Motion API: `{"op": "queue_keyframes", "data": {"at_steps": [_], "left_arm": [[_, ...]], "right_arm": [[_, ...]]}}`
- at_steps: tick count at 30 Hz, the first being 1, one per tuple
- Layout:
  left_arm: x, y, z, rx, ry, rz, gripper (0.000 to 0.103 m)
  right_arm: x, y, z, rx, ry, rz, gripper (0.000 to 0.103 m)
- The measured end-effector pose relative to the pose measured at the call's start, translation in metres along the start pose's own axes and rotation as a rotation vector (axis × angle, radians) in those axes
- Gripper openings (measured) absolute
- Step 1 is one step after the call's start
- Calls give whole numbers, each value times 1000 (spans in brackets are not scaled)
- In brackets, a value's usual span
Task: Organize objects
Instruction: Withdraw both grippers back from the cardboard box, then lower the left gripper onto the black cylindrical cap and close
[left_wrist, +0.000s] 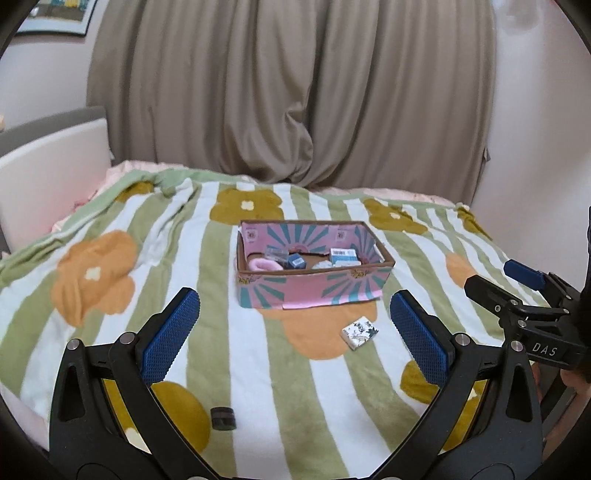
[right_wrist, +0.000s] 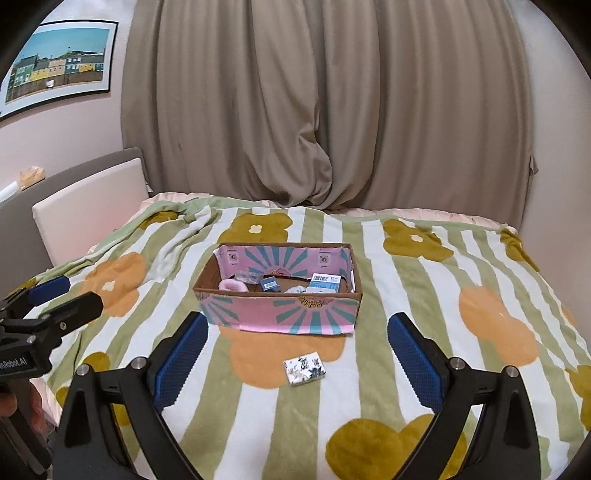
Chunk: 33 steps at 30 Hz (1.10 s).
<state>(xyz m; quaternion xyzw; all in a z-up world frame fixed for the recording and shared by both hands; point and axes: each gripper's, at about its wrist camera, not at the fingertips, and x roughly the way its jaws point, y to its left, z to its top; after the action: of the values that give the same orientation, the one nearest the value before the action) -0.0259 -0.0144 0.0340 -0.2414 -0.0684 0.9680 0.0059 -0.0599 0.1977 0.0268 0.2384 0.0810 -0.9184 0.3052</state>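
Note:
A pink and teal cardboard box (left_wrist: 314, 291) (right_wrist: 280, 314) stands open in the middle of the bed. It holds several small items, among them a pink fluffy thing (left_wrist: 264, 264) and small blue cartons (right_wrist: 325, 283). A small white patterned packet (left_wrist: 359, 332) (right_wrist: 305, 367) lies on the blanket in front of the box. A small dark round object (left_wrist: 223, 418) lies near the front edge. My left gripper (left_wrist: 291, 325) is open and empty, held back from the box. My right gripper (right_wrist: 295, 350) is open and empty, with the packet between its fingers further ahead.
A striped flower blanket (left_wrist: 147, 280) (right_wrist: 443, 332) covers the bed. Beige curtains (right_wrist: 325, 103) hang behind it. A white headboard (right_wrist: 88, 206) stands at the left. A framed picture (right_wrist: 59, 62) hangs on the left wall.

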Motion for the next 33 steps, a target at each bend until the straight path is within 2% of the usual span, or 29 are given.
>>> {"op": "queue_keyframes", "data": {"at_steps": [7, 12, 15, 20, 28, 33], "left_arm": [[-25, -2, -3, 36, -74, 48, 103], [-27, 6, -20, 25, -79, 74, 103], [-13, 12, -40, 16, -33, 91, 103], [26, 31, -87, -23, 93, 120, 102], [87, 69, -154, -124, 277, 134, 89], [118, 88, -181, -177, 358, 140, 79]], "right_arm": [[-33, -1, -5, 20, -79, 21, 97], [-51, -2, -9, 24, -121, 15, 97], [-53, -1, -13, 21, -121, 12, 97], [-47, 0, -23, 14, -92, 14, 97], [-34, -2, -32, 14, -49, 12, 97], [-29, -4, -32, 3, -38, -1, 97]]}}
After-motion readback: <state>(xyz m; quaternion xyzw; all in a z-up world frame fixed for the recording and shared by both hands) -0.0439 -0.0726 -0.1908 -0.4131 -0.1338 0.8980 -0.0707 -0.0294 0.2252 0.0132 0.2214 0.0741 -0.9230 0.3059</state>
